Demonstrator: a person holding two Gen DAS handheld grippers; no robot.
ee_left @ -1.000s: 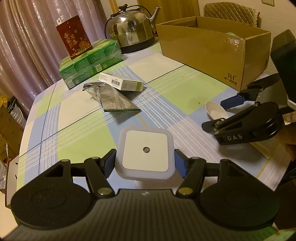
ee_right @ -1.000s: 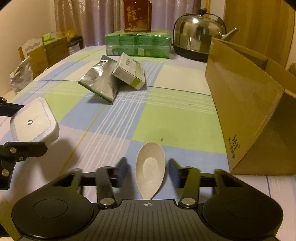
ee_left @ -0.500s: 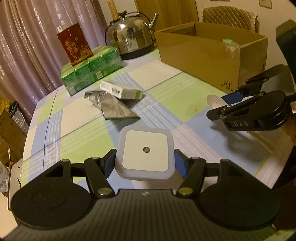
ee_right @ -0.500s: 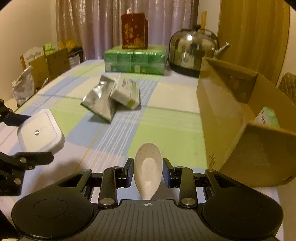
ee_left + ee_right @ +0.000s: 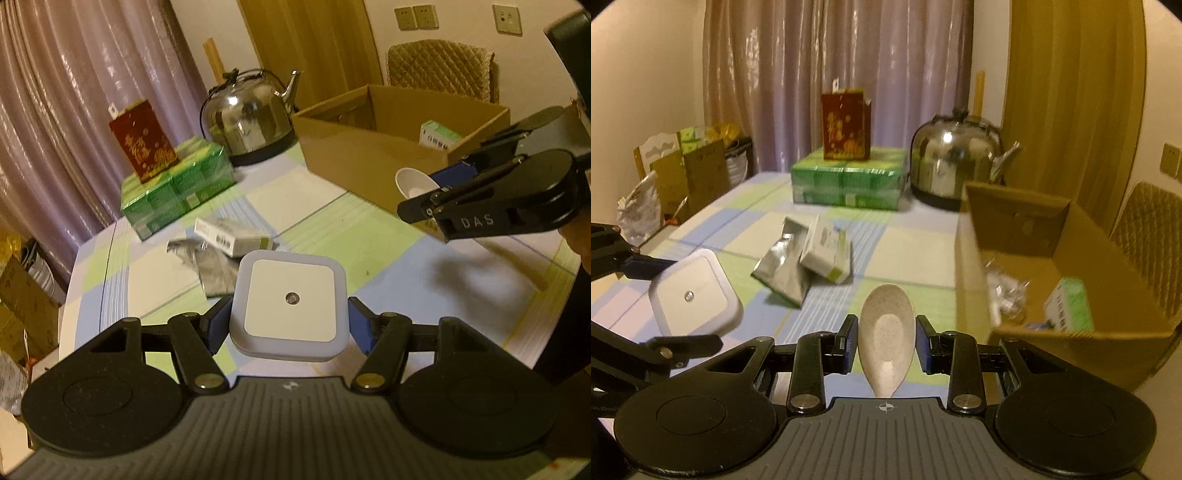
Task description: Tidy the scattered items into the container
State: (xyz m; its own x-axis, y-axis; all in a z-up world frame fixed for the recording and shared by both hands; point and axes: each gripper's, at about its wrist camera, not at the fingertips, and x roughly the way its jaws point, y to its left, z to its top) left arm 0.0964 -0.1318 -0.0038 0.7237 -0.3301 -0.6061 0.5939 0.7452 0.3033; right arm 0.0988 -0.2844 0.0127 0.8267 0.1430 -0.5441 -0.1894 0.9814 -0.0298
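My left gripper [image 5: 289,322] is shut on a square white night light [image 5: 290,303], held above the checked tablecloth. The same night light [image 5: 691,291] shows at the left of the right wrist view. My right gripper [image 5: 885,344] is shut on a beige speckled spoon [image 5: 885,332], lifted off the table just left of the open cardboard box [image 5: 1015,229]. From the left wrist view the spoon [image 5: 412,181] hangs before the box [image 5: 369,155]. A white-and-green carton [image 5: 827,251] and a silver foil pouch [image 5: 781,266] lie mid-table.
A steel kettle [image 5: 955,160] and a green pack stack [image 5: 849,181] with a red box [image 5: 846,125] on top stand at the far end. Inside the cardboard box lie a green carton [image 5: 1069,310] and clear wrapping [image 5: 1008,295]. Beyond the box stands a padded chair [image 5: 439,68].
Both grippers have risen with their loads. The spoon was lifted off the table and now hangs near the box's rim; the box's inside has come into view.
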